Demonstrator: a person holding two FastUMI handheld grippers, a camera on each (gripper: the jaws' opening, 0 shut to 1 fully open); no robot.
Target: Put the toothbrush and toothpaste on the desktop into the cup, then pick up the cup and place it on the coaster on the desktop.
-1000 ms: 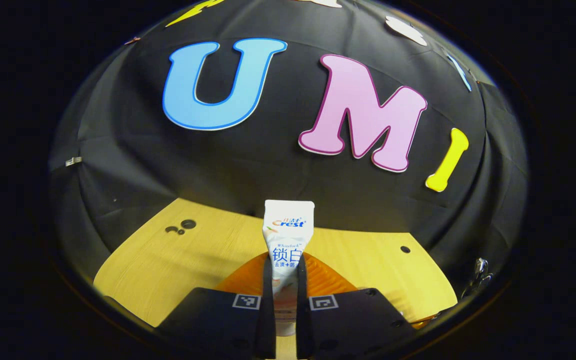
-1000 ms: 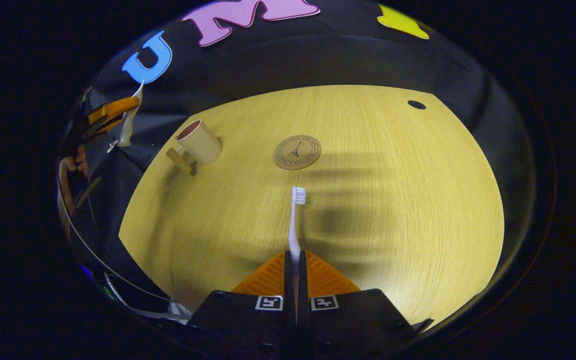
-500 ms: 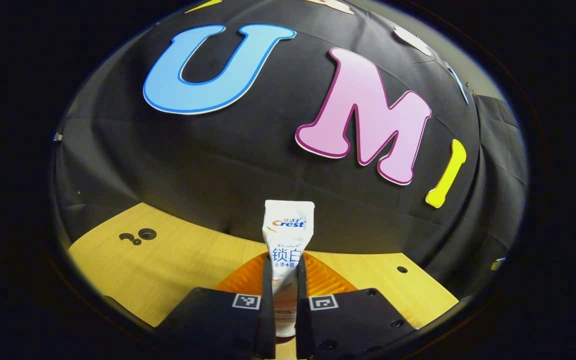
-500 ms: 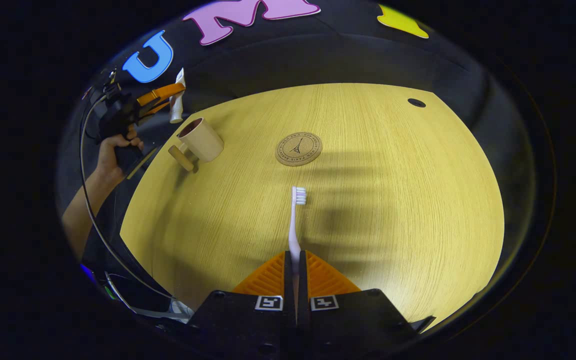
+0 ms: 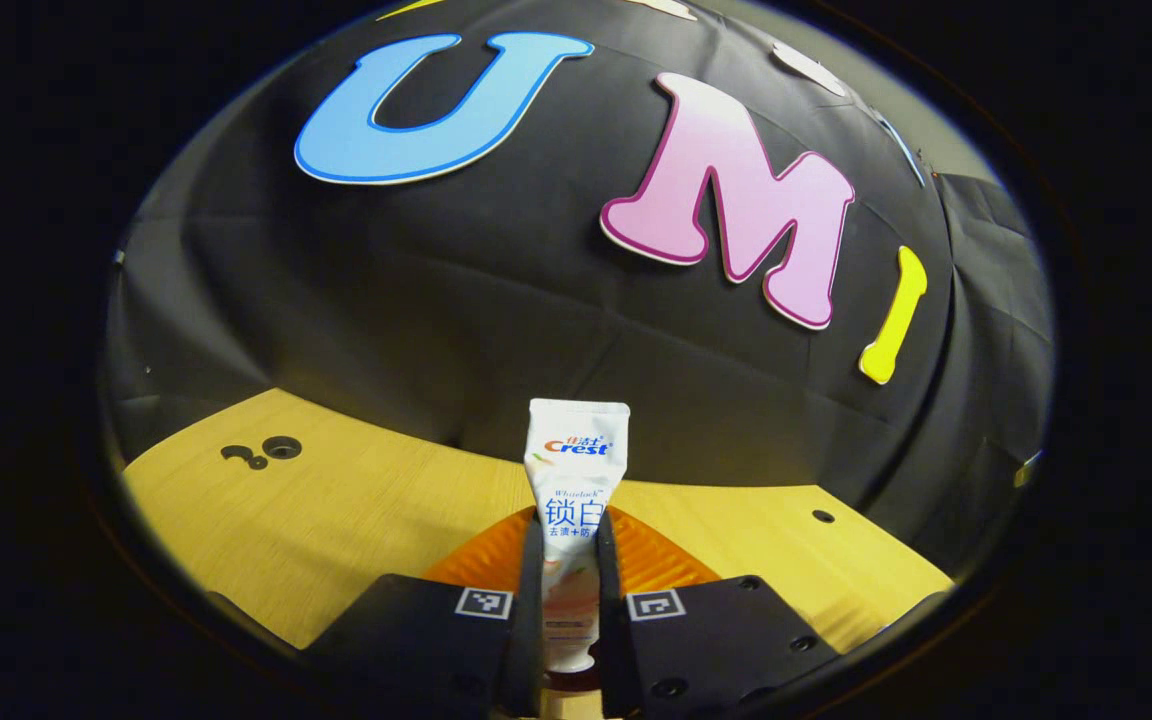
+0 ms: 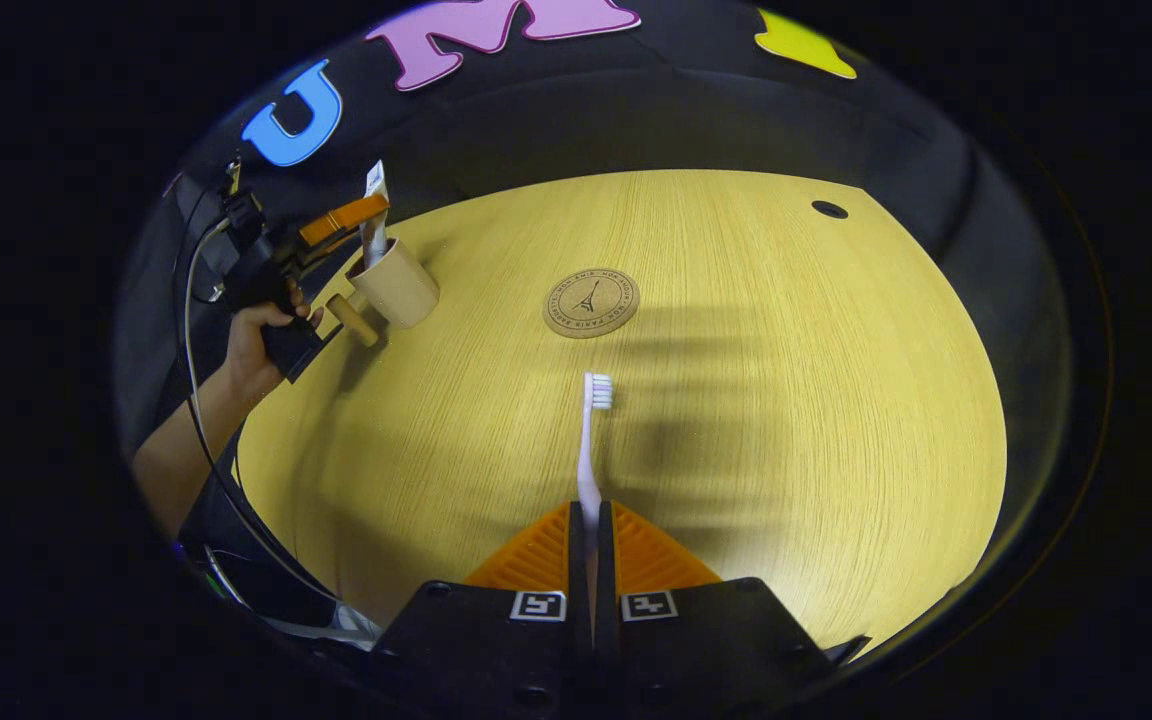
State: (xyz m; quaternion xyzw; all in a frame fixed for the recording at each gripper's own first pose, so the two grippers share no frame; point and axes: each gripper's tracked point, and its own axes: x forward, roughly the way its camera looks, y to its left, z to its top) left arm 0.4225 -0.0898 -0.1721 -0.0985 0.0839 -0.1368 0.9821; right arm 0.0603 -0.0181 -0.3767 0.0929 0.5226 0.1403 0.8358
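Left tongs (image 5: 568, 560) grip toothpaste (image 5: 576, 470); right tongs (image 6: 591, 540) grip toothbrush (image 6: 588, 440).

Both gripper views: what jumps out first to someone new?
The white toothpaste tube, clamped upright in the left claw, stands out in the left gripper view; the right gripper view shows it at the mouth of the beige handled cup. There too, the right claw grips a white toothbrush pointing toward the round cork coaster on the yellow wooden desktop.
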